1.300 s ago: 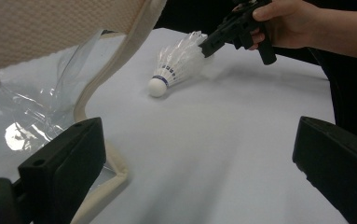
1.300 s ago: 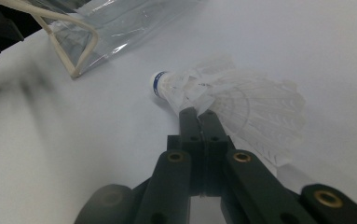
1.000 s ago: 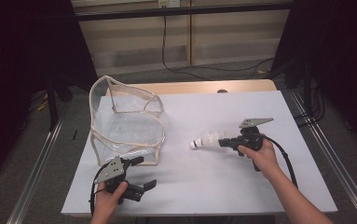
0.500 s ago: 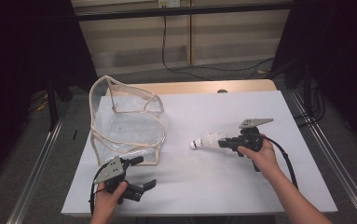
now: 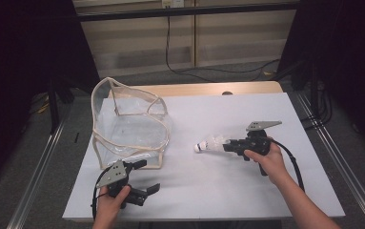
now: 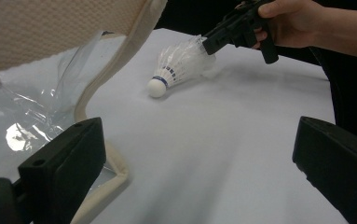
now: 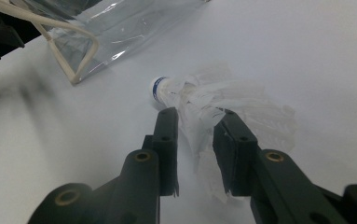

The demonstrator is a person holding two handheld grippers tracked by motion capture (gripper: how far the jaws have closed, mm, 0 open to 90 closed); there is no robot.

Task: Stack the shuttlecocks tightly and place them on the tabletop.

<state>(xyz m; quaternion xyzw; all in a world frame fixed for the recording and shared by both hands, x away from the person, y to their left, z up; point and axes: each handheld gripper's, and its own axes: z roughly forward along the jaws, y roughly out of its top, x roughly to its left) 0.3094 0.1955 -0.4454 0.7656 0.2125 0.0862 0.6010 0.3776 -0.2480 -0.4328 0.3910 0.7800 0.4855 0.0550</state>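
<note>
A white shuttlecock (image 5: 207,143) (image 6: 176,70) (image 7: 213,98) lies on the white table (image 5: 208,191), cork toward the bag. My right gripper (image 5: 225,145) (image 7: 197,116) (image 6: 209,44) sits at its feather end. Its jaws have just been opening and stand a little apart, with the crumpled feathers still between them. My left gripper (image 5: 147,176) (image 6: 199,135) rests open and holds nothing near the table's front left, beside a clear plastic bag (image 5: 127,129) (image 6: 50,93) (image 7: 97,28) with cream trim.
The bag stands upright at the left of the table with its mouth open upward. A wooden strip (image 5: 194,88) runs along the table's far edge. Metal rails (image 5: 328,143) flank both sides. Bare white surface lies between the two grippers.
</note>
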